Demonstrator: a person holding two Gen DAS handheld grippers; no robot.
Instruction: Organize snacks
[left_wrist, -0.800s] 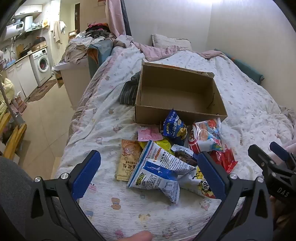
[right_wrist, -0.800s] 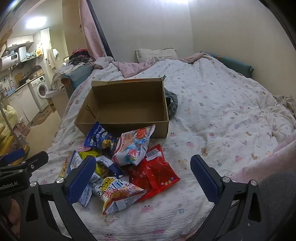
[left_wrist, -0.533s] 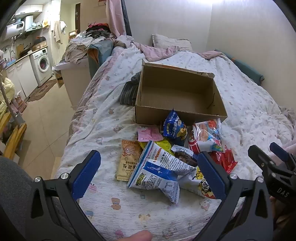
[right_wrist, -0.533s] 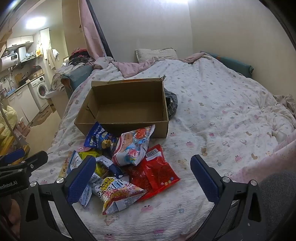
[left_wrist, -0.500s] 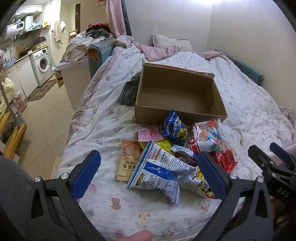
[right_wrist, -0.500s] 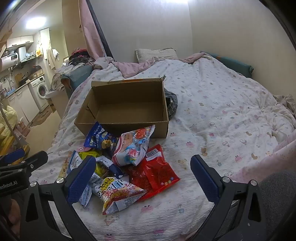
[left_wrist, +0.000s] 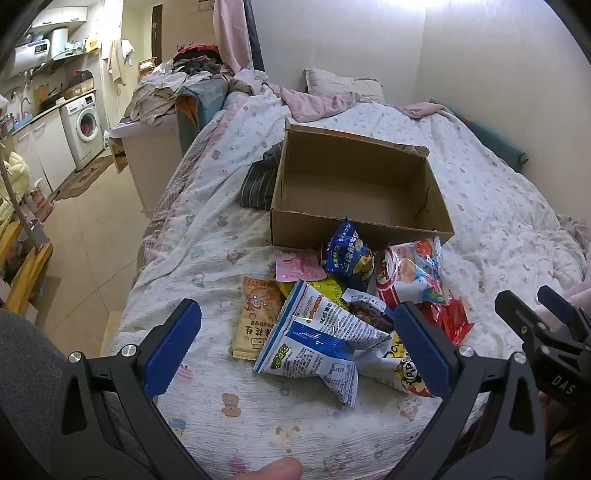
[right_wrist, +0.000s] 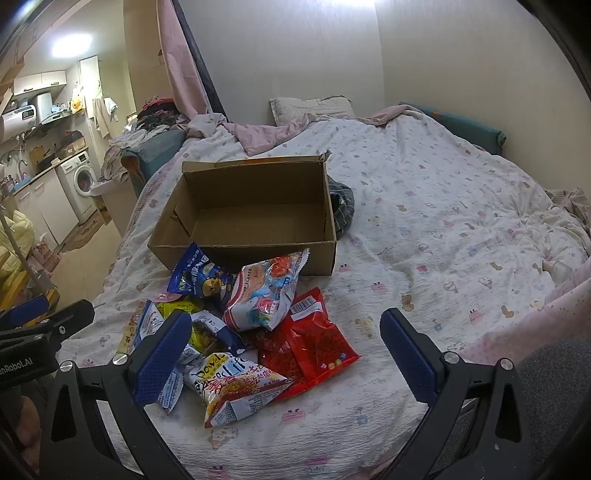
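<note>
Snacks (right_wrist: 255, 325) lie heaped on the bedspread (right_wrist: 443, 236), the pile touching the near wall of the cardboard box (right_wrist: 255, 199). That box is open and empty, so by my reading nothing is sorted yet; every packet remains to be moved. The box's long axis runs across the bed, its open top facing up. The left gripper (left_wrist: 295, 347) and right gripper (right_wrist: 284, 354) both hover near the pile, fingers spread wide, pinching nothing.
</note>
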